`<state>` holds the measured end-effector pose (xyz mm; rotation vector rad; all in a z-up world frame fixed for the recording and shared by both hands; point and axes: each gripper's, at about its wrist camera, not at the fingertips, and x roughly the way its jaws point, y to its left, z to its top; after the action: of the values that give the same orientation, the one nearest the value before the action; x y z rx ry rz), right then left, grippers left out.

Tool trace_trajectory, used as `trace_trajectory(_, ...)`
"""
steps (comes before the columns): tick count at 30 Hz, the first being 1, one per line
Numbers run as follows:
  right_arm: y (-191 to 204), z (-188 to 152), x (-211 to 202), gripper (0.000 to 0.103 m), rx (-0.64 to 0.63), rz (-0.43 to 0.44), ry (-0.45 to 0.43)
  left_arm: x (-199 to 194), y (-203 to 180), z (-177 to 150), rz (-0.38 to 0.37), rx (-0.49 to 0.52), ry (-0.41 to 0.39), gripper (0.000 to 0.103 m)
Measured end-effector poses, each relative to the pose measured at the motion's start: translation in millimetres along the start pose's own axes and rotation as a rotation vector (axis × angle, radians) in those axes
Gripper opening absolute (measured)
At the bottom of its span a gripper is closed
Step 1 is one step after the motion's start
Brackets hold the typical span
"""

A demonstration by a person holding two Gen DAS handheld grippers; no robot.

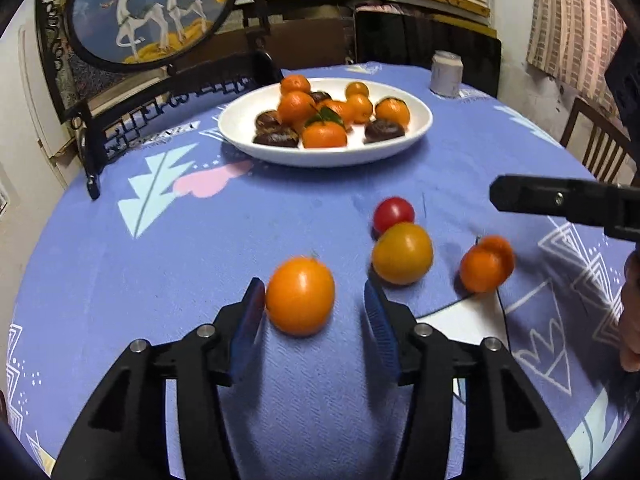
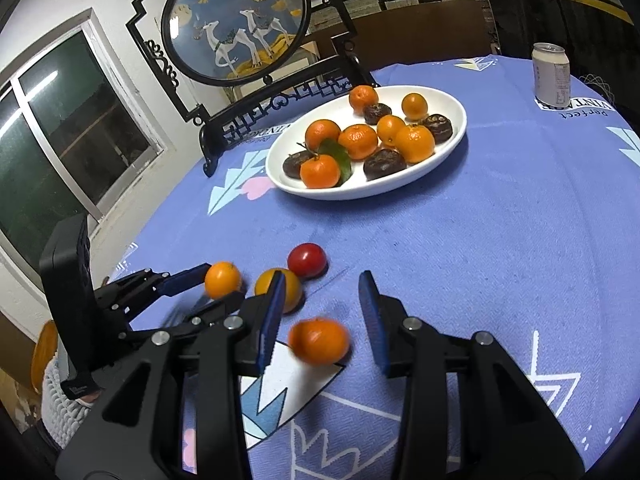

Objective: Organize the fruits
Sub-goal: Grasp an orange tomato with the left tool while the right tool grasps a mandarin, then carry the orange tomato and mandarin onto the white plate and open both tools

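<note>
I am holding my left fingers (image 1: 314,300) spread around the orange (image 1: 300,295) on the table (image 1: 160,264): it is lying right between them, hugging the pad at nine o'clock, with a clear gap to the pad at three o'clock. Nothing is pinching it yet. It is round, so it is giving me no long axis to line up on.

My right fingers (image 2: 322,316) are also standing apart, with a mandarin (image 2: 319,340) sitting between them, nearer the nine o'clock pad (it is blurring in the right view, so I cannot tell whether it is rolling or touching a pad). In the left view that same mandarin is lying at three o'clock from my orange, well clear of it.

The yellow fruit (image 1: 402,253) and the tomato (image 1: 393,214) are crowding in at one o'clock, just beyond my left three o'clock pad. The plate (image 1: 416,128) of fruit is waiting at twelve o'clock, well away, so I am judging each hand nearest its own fruit.
</note>
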<state>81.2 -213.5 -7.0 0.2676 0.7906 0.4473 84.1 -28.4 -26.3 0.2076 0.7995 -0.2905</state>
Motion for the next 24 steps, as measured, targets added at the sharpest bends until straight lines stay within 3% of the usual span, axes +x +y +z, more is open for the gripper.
trace_trajectory(2, 0, -3, 5, 0.04, -0.005, -0.007, 0.028, 6, 3, 0, -0.005, -0.015, 0.029, 0.051)
trace_trajectory(4, 4, -9, 10, 0.04, -0.027, -0.016, 0.066, 11, 7, -1, -0.014, -0.038, 0.057, 0.036)
trace_trajectory(9, 19, -33, 19, 0.051, -0.098, -0.01, 0.151, 13, 8, 1, -0.025, -0.048, 0.054, 0.034)
trace_trajectory(11, 26, -41, 10, 0.068, -0.138, -0.036, 0.133, 11, 2, 3, -0.017, -0.018, 0.042, 0.035)
trace_trajectory(14, 29, -50, 4, 0.071, -0.172, -0.065, 0.129, 12, -2, 7, -0.006, 0.006, 0.034, 0.039)
trace_trajectory(16, 29, -55, 10, 0.066, -0.185, -0.086, 0.159, 16, -1, 10, 0.004, 0.0, 0.039, 0.04)
trace_trajectory(18, 29, -56, 11, 0.051, -0.189, -0.104, 0.151, 21, 2, 13, -0.006, -0.013, 0.051, 0.04)
trace_trajectory(19, 28, -55, 11, 0.034, -0.183, -0.095, 0.155, 23, 3, 13, -0.009, -0.018, 0.053, 0.04)
trace_trajectory(20, 26, -54, 12, 0.03, -0.173, -0.098, 0.154, 24, 3, 14, -0.012, -0.02, 0.054, 0.04)
trace_trajectory(24, 23, -54, 12, 0.028, -0.169, -0.091, 0.148, 22, -1, 15, -0.017, 0.0, 0.034, 0.035)
